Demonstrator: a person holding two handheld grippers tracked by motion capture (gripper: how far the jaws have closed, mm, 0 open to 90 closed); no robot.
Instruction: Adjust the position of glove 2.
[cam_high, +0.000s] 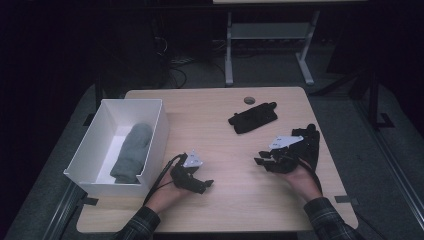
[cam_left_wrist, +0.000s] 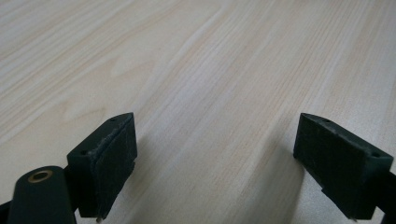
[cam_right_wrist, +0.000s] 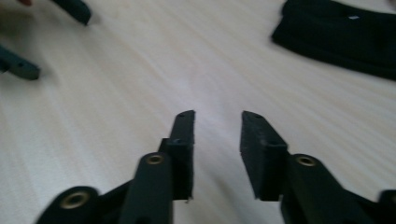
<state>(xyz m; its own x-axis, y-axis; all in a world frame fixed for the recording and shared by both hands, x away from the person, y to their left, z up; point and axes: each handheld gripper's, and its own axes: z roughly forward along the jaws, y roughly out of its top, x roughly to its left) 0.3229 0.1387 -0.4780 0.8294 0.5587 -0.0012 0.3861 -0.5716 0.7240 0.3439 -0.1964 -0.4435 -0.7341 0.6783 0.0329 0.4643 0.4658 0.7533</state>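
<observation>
A black glove (cam_high: 253, 118) lies flat at the table's far middle; in the right gripper view the glove (cam_right_wrist: 341, 32) sits at the top right. A grey mitten (cam_high: 131, 152) lies inside the white box (cam_high: 156, 131) at the left. My left gripper (cam_high: 204, 185) (cam_left_wrist: 215, 126) hovers low over bare wood beside the box, jaws wide open and empty. Over the table's right half, my right gripper (cam_high: 259, 157) (cam_right_wrist: 218, 116) points left, its jaws a narrow gap apart with nothing between them. Another dark glove-like item (cam_high: 311, 139) lies just behind it, partly hidden.
The wooden table (cam_high: 220, 210) has a small round cap (cam_high: 249, 100) near its far edge. The left gripper's fingers (cam_right_wrist: 21, 67) show at the top left of the right gripper view. Behind the table stand a metal frame (cam_high: 228, 55) and loose cables on the dark floor.
</observation>
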